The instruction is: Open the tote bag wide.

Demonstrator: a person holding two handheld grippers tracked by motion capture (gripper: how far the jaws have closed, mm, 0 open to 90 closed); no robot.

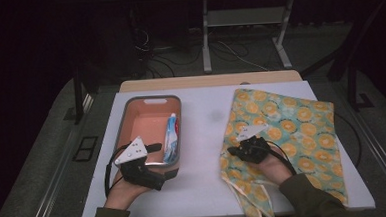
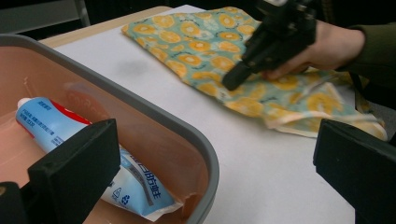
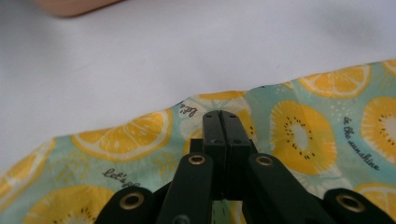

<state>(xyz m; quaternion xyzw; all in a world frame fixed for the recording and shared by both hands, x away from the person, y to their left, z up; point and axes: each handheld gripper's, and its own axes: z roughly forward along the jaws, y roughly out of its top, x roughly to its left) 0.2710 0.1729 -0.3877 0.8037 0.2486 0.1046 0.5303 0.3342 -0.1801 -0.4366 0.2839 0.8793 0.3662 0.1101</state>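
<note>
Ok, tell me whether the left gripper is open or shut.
Open: the left gripper has its jaws spread wide apart, straddling the tray rim, gripping nothing.

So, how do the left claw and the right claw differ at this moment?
The left claw stands wide open, while the right claw is shut, its jaws pressed together. The left claw is at the near end of the tray, by the toothpaste tube; the right claw is over the lemon-print cloth, near its left edge. It is unclear whether the right claw pinches the cloth. Both are black and hand-held.
</note>
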